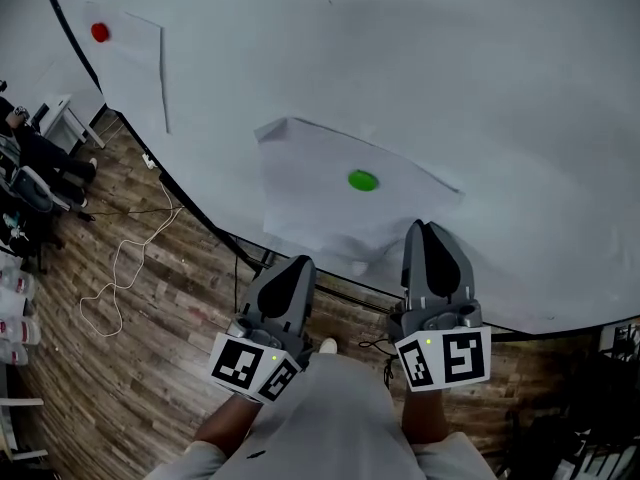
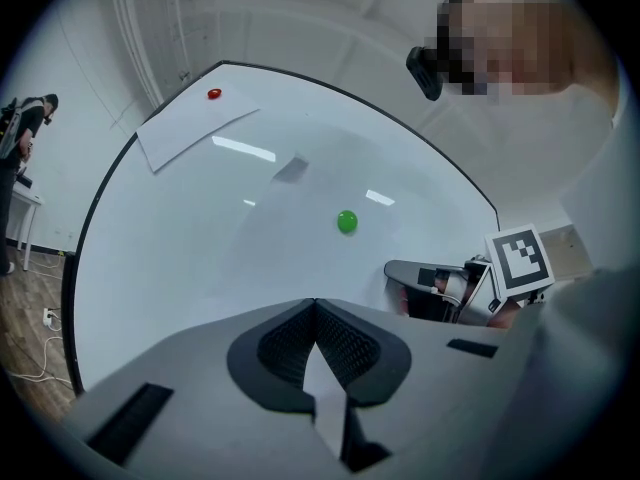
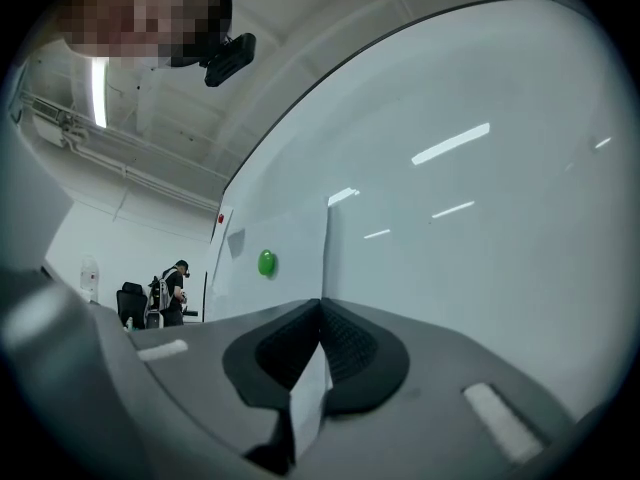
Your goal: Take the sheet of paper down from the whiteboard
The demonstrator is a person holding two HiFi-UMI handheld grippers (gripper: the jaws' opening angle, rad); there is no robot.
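Head view: noted sheet of paper (image 1: 340,203) on whiteboard (image 1: 480,88) at centre of frame, pinned near its middle by green magnet (image 1: 363,180). Saw its upper left corner creased and its lower edge buckled. Logged left gripper (image 1: 293,268) at the sheet's lower left edge and right gripper (image 1: 425,230) at its lower right edge, both in the lower half of frame over wooden floor (image 1: 120,388). Cannot read either grip from this angle. Only here: white cable (image 1: 120,268) looped on the floor at left.

Also logged second sheet (image 1: 135,63) at upper left, held by red magnet (image 1: 100,32).

Left gripper view: found jaws closed on the sheet of paper, with a white strip of it running down between the dark pads at bottom centre. Saw green magnet at mid-frame, second sheet and red magnet at upper left. Only here: right gripper from the side, at right of frame, with its marker cube above it.

Right gripper view: found jaws likewise clamped on the sheet, a white edge pinched between the pads. Traced the sheet's right edge as a straight vertical line rising from the jaws, green magnet just left of it. Spotted a person (image 3: 172,293) standing at lower left.
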